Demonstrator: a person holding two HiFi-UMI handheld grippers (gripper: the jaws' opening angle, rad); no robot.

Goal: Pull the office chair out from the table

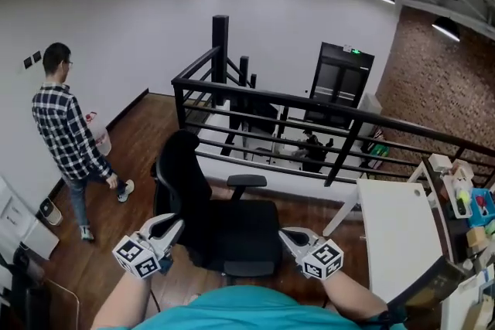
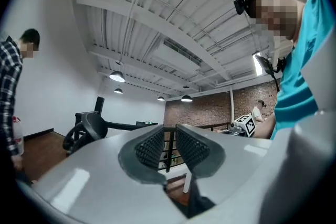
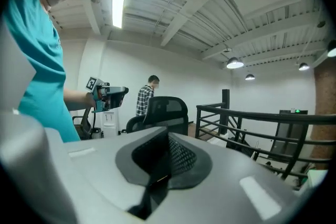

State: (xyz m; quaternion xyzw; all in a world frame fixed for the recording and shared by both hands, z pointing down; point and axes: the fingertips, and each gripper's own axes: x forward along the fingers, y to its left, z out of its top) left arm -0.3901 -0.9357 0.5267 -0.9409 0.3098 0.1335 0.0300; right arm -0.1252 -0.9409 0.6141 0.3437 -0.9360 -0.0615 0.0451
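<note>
Starting at the tongs, the left gripper has its ribbed pads only a narrow slit apart, and nothing sits in that slit; a post of the black railing shows straight through it. The right gripper has its pads pressed together on nothing at all. Neither tool has a hold on anything.

In the head view the left gripper hangs just beside the left edge of the office chair, near where the backrest meets the seat. The right gripper hangs just beside the seat's right front corner. Whether either tip touches the upholstery cannot be told from there. The right gripper view shows the chair's back some way beyond the jaws, which suggests no contact on that side.

The chair stands on the open wooden floor directly in front of the person. It is well apart from the white table at the right, with bare boards between them and no part of the seat under the tabletop.

Judged from this, the pulling out looks finished and the chair let go. Little or nothing seems left, beyond drawing the hands away.

A bystander in a checked shirt stands near the left wall, clear of the chair.
</note>
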